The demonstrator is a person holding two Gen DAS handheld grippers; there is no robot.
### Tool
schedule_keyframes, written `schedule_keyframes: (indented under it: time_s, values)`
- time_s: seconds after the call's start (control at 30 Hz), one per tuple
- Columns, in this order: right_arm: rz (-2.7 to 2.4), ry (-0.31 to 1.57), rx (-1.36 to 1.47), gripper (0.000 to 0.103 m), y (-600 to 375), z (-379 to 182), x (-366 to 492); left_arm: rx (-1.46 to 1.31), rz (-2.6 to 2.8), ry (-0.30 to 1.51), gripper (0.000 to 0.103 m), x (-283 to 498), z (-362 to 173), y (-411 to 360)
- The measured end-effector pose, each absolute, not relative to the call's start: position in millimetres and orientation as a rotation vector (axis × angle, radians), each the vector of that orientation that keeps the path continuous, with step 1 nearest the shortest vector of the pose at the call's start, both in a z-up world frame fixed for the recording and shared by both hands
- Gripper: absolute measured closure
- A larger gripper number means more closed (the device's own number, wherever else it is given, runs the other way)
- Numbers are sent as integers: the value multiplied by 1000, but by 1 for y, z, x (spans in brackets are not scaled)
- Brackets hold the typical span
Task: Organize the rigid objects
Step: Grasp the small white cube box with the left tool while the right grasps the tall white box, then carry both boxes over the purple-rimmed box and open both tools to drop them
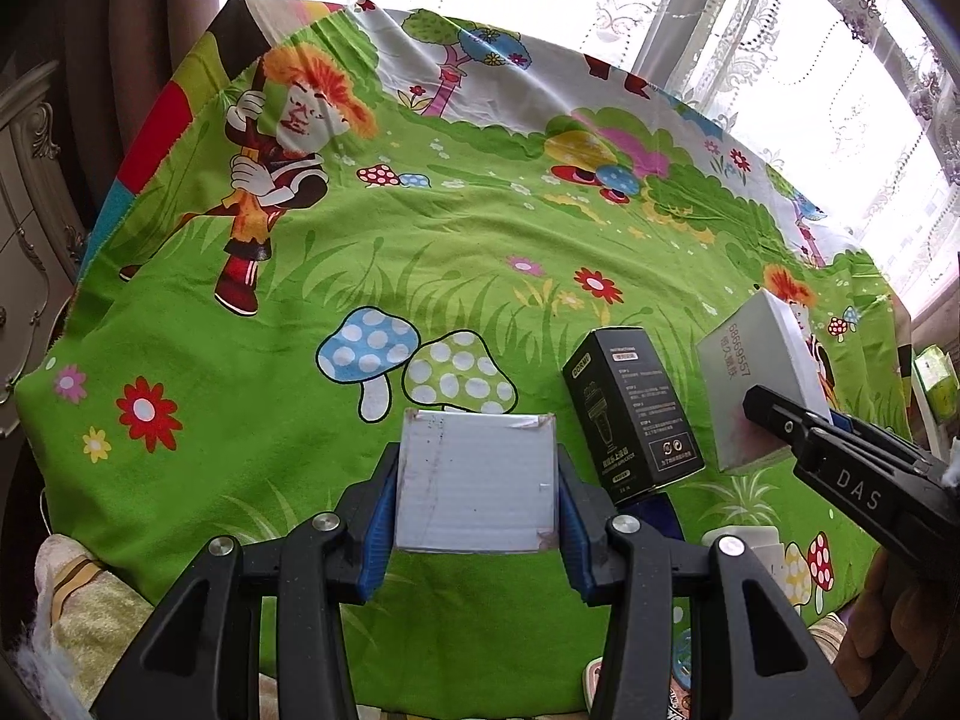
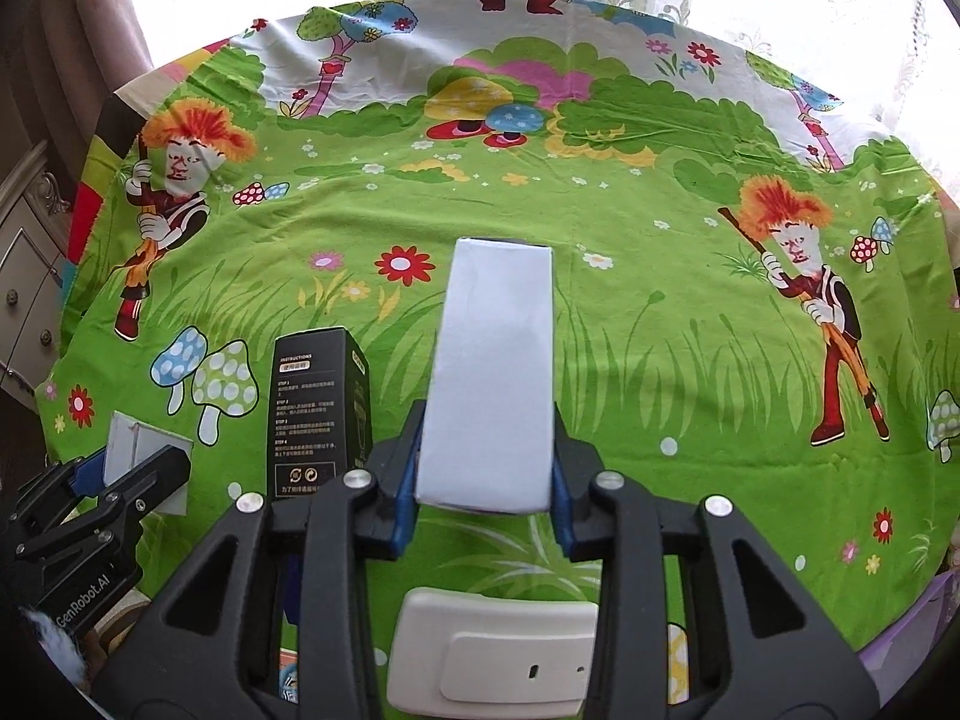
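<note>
- The left gripper [image 1: 477, 501] has its blue-padded jaws pressed against both sides of a square white box [image 1: 476, 480], held partway open by the box's width; the box's upper face is turned towards the left wrist camera, its corners scuffed.
- The right gripper [image 2: 487, 480] clamps a taller white box [image 2: 495, 372] by its lower end — the box stands up between the jaws and leans away from the camera. In the left wrist view printed grey characters show on one face of it.
- A black box [image 1: 633, 408] with white instruction print stands upright on the cloth between the two held boxes, just beside each gripper, touched by neither as far as can be seen.
- All of this is at the near edge of a table covered by a green cartoon tablecloth [image 2: 660, 324] with mushrooms, flowers and orange-haired figures.
- A white plastic case [image 2: 495, 654] with a rounded lid lies under the right gripper at the near edge — whether it touches the gripper cannot be told.
- Lace curtains [image 1: 810, 60] hang at the bright window behind the table.
</note>
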State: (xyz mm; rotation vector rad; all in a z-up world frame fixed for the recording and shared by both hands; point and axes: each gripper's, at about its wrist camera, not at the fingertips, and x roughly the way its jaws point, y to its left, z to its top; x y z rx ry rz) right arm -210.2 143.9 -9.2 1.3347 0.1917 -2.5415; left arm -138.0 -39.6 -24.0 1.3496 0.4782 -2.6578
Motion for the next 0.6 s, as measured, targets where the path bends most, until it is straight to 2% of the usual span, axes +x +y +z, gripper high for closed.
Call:
schedule_keyframes:
  time_s: [0.6]
  values:
    - [-2579, 149, 1265, 64, 176, 17, -131, 1231, -2755, 463, 56, -86, 16, -5]
